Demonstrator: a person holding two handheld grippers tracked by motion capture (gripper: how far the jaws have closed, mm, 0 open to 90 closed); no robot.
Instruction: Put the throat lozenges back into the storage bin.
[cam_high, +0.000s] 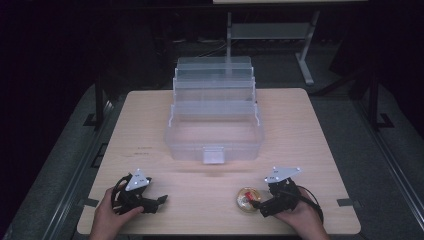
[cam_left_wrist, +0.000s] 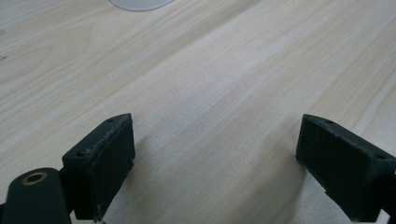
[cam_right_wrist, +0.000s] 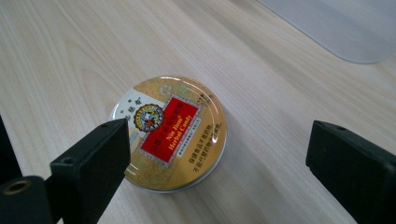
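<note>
Round candy tin (cam_right_wrist: 170, 133) is lying flat near the tabletop's front edge, right of centre, with right gripper (cam_right_wrist: 217, 158) gaping wide over it: likely needing centring across the rim before closing; left gripper (cam_left_wrist: 215, 158) is sitting released, holding nothing.

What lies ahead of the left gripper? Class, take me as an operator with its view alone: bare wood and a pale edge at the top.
Observer: That edge is the clear box, open, its tiers stepped back, mid-table.
Operator: Anything else on the table?
Observer: A round gold tin with a red label lies flat near the right gripper.
Operator: Is the tin gripped?
Observer: No. In the right gripper view the jaws stand wide apart, and the tin lies low between them, nearer one jaw and partly hidden behind it.
Operator: And my own gripper?
Observer: The left gripper sits low over the table's near left, open, aimed toward the right gripper.
</note>
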